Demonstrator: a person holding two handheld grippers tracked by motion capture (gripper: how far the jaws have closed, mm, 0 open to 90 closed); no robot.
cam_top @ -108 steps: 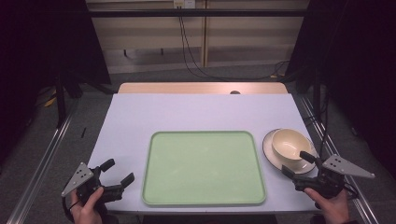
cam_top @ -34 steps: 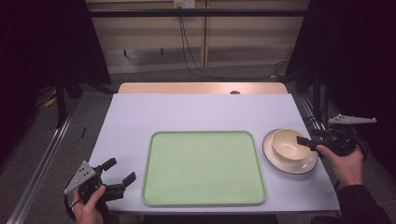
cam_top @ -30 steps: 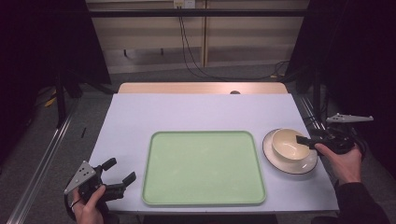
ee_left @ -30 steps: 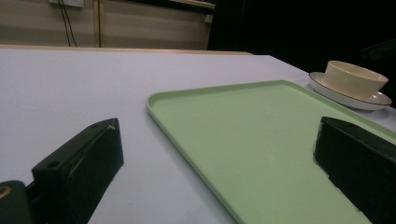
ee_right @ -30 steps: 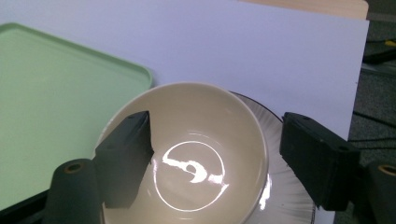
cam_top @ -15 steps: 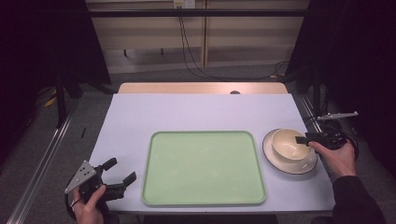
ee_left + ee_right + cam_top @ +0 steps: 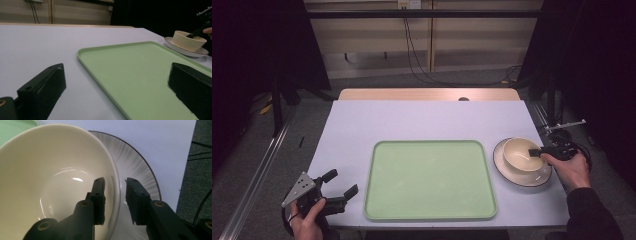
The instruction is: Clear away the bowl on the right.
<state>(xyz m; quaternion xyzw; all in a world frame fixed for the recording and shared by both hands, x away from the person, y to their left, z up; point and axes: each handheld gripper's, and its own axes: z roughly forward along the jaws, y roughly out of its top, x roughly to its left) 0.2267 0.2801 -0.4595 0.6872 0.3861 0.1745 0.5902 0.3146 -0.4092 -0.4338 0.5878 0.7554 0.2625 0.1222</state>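
Bowl (image 7: 50, 182) rim between the closing right gripper (image 7: 115, 195) jaws

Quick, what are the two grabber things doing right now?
Left gripper: open, holding nothing, beside the green tray.
Right gripper: its fingers straddle the bowl rim and have just been closing, not yet pressing on it.

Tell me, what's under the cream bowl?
The cream bowl sits on a plate with a dark rim and grey streaks. The plate's middle is covered by the bowl. One jaw of the right tongs is inside the bowl.
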